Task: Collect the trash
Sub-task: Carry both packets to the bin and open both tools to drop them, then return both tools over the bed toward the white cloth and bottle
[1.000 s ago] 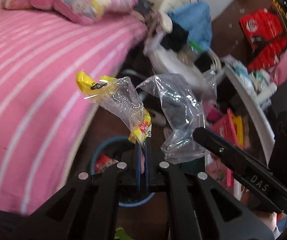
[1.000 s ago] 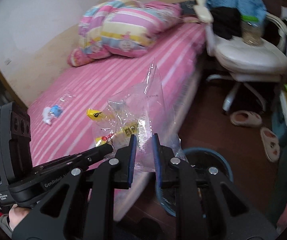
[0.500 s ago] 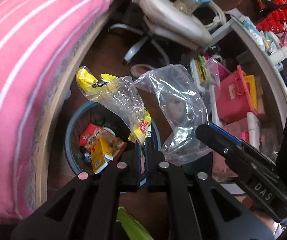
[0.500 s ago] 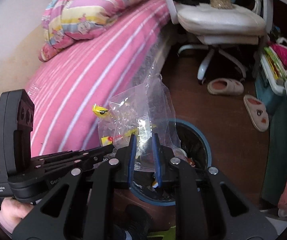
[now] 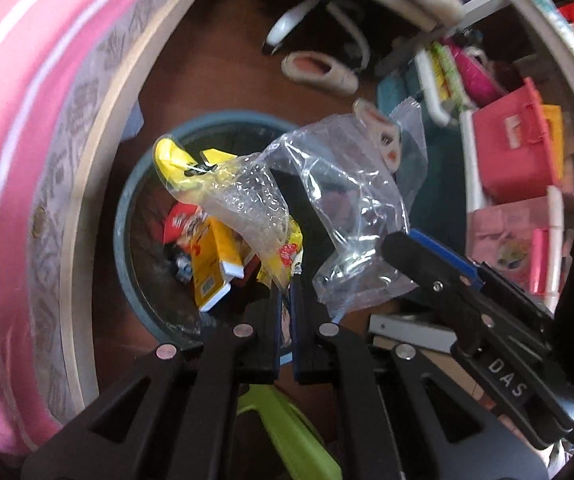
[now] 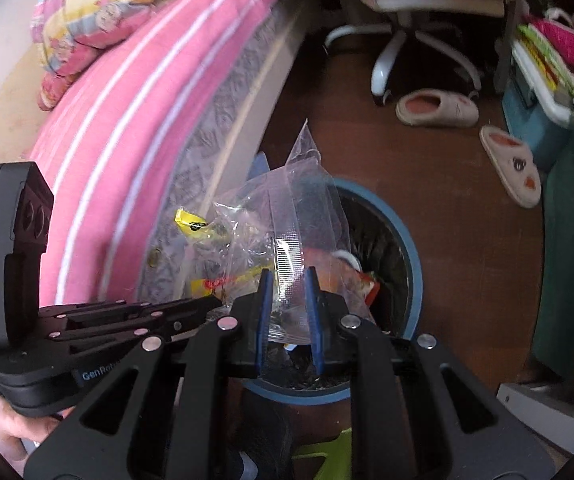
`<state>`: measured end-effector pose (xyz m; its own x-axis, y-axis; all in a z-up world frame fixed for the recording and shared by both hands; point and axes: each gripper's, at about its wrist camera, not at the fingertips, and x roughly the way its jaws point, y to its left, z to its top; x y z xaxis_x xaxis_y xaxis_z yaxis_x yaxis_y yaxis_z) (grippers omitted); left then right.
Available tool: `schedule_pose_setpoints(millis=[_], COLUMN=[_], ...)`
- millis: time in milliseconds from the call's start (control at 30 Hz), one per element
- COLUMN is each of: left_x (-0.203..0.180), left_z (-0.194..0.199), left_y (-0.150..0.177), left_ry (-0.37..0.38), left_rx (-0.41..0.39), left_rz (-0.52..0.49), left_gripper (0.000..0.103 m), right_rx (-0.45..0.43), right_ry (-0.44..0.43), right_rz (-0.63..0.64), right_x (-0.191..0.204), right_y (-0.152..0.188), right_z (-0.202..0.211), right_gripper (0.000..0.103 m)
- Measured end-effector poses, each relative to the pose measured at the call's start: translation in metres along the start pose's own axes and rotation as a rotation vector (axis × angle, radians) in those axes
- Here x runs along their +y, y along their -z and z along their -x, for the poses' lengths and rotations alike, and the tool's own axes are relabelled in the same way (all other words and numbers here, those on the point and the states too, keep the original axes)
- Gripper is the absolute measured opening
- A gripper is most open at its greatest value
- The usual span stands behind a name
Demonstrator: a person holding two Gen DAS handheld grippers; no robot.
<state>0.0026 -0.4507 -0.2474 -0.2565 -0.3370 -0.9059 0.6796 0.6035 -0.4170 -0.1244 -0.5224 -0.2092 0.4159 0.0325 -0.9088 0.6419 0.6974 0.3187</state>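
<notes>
- I have both pieces of trash in hand, held over the round blue-rimmed bin point(image 5: 121, 236) on the floor beside the bed point(image 6: 135, 92), so by my reading the carrying is done and only the drop is left.
- My left gripper point(image 5: 286, 280) has its fingers pressed nearly together, pinching the lower end of the yellow-and-clear wrapper point(image 5: 227, 204); the wrapper stands up from the fingers and hangs above the bin's opening.
- My right gripper point(image 6: 288, 280) has its fingers a little apart with the clear plastic bag point(image 6: 287, 224) between them; they look to be pinching the bag only loosely, and I cannot tell from the right wrist view how firm the hold is.
- In the left wrist view the clear bag sits just right of the wrapper, held by the right gripper reaching in from the right, more over the bin's right edge than its middle.
- The bin already holds trash: a yellow carton point(image 5: 213, 268) lying tilted, a red printed packet point(image 5: 181, 222) under it, and some small dark scraps at the bottom I cannot make out.
- What remains, as I judge it: let both pieces fall into the bin. The clear bag is light and may drift past the rim.
</notes>
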Motion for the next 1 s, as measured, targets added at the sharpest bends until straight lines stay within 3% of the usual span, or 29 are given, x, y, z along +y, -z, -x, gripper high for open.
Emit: schedule_pose_setpoints(millis=[267,300,333,367,433,633,733,1000], left_x=[0.015,0.017,0.019,0.020,0.019,0.009,0.007,0.000], left_z=[-0.030,-0.028,-0.025,-0.020,-0.010,0.038,0.068,0.142], left_y=[-0.005,-0.005,-0.006,-0.007,-0.008,-0.007,0.000,0.025], left_ry=[-0.067,-0.071,-0.073,-0.074,-0.101,-0.060,-0.027,-0.012], left_rx=[0.112,0.107,0.098,0.078,0.039,-0.106,-0.196,-0.418], left_rz=[0.031,0.039,0.047,0.056,0.049,0.070,0.091,0.102], left_gripper=[0.009,0.012,0.028,0.041,0.047,0.065,0.069,0.072], right_rx=[0.090,0.084,0.072,0.054,0.023,-0.104,-0.172,-0.296], right_ry=[0.052,0.063,0.071,0.083,0.089,0.134,0.149,0.135], right_rz=[0.010,0.015,0.024,0.033,0.034,0.090,0.131,0.217], right_x=[-0.005,-0.004,-0.002,0.000,0.002,0.019,0.035,0.080], right_y=[0.001,0.002,0.002,0.003,0.003,-0.009,-0.015,-0.021], right_z=[-0.038,-0.038,-0.034,-0.030,-0.023,0.026,0.058,0.126], right_gripper=[0.023,0.034,0.045,0.050,0.055,0.077,0.083,0.086])
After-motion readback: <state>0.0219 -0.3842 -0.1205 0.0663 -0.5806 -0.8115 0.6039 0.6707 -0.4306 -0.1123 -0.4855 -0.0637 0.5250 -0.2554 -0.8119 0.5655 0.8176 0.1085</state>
